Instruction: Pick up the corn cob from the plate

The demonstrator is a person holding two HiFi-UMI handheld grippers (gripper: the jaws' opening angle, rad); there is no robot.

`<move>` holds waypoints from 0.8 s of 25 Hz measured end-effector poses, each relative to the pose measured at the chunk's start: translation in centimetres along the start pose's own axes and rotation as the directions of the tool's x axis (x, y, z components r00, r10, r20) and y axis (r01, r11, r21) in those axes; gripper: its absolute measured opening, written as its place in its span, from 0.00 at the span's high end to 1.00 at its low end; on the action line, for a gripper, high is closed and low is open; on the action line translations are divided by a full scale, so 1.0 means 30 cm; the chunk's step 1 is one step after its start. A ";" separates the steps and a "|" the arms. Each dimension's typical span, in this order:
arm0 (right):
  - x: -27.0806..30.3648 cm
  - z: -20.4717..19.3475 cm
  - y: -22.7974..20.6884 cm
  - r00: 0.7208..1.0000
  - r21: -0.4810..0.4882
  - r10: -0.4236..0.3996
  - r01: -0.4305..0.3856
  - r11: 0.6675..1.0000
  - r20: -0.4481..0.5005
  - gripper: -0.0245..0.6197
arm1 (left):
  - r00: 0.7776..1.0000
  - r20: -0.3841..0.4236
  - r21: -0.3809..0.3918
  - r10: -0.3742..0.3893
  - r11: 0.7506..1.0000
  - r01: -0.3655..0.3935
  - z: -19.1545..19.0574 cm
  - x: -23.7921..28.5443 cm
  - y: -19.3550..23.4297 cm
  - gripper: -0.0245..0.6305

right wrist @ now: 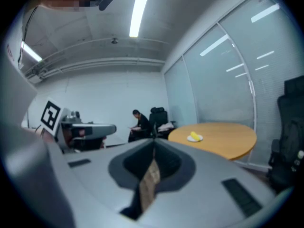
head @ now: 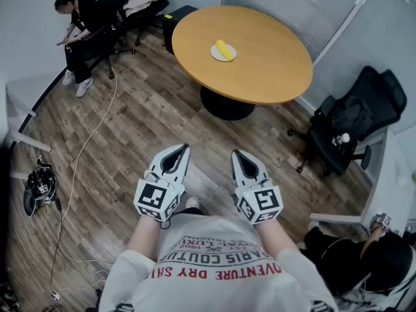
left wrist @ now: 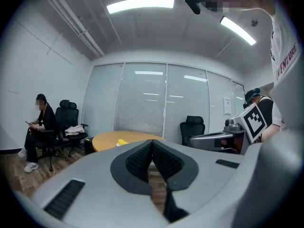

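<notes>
Fig.: approach stage, nothing grasped yet. We held the left hand-held gripper (head: pixel 182 147) and the right hand-held gripper (head: pixel 236 153) side by side in front of our chest, both pointing toward the counter (head: pixel 273 70). Each gripper's own view showed its jaws clenched tip to tip w/ nothing between them. The corn cob (head: pixel 225 49) lay on a small white plate (head: pixel 215 53) near the counter's middle, well apart from both grippers and approx. straight ahead. Risks, in our judgement: (a) jaws not opened before arrival would shove the cob rather than straddle it, and it could roll off the plate; (b) the cob is round and prob. slick, so a pinch off its midline could squirt it out; (c) the light plate could slide on the smooth top if nudged; (d) a white cable (head: pixel 78 168) trailed across the floor (head: pixel 149 116) to our left, a trip hazard en route. Surface: round wood-tone top on a dark pedestal (head: pixel 224 106). Room: wood-plank floor, glass partition w/ blinds (left wrist: pixel 142 99), strip ceiling lights (left wrist: pixel 140 4), a black office chair (head: pixel 354 119) at right, a seated person (head: pixel 81 31) at far left, a second person (head: pixel 383 259) at lower right, shoes (head: pixel 39 187) by the wall.
</notes>
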State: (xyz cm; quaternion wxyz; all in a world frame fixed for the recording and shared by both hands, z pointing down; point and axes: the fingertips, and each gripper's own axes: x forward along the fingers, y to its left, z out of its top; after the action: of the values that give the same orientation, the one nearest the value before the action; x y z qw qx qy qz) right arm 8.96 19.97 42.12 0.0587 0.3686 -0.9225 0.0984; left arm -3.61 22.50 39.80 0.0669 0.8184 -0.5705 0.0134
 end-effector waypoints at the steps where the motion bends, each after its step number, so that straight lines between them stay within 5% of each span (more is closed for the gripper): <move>1: 0.035 0.008 0.005 1.000 0.003 -0.007 0.007 1.000 0.001 0.92 | 1.000 0.000 0.002 -0.003 1.000 0.003 0.009 0.007 0.039 0.91; 10: 0.294 0.023 -0.015 0.999 0.038 -0.017 0.019 0.999 -0.041 0.92 | 1.000 -0.013 -0.031 0.017 0.999 -0.018 0.003 0.088 0.286 0.91; 20: 0.660 0.050 -0.212 0.997 0.016 0.050 -0.050 0.999 -0.054 0.92 | 0.995 -0.039 -0.013 0.093 0.996 -0.093 0.004 0.371 0.514 0.91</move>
State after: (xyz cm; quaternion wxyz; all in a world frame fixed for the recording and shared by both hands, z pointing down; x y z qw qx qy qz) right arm -0.98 1.89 45.10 0.0785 0.3430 -0.9288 0.1164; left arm -14.17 6.87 42.23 0.0830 0.7900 -0.6068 0.0279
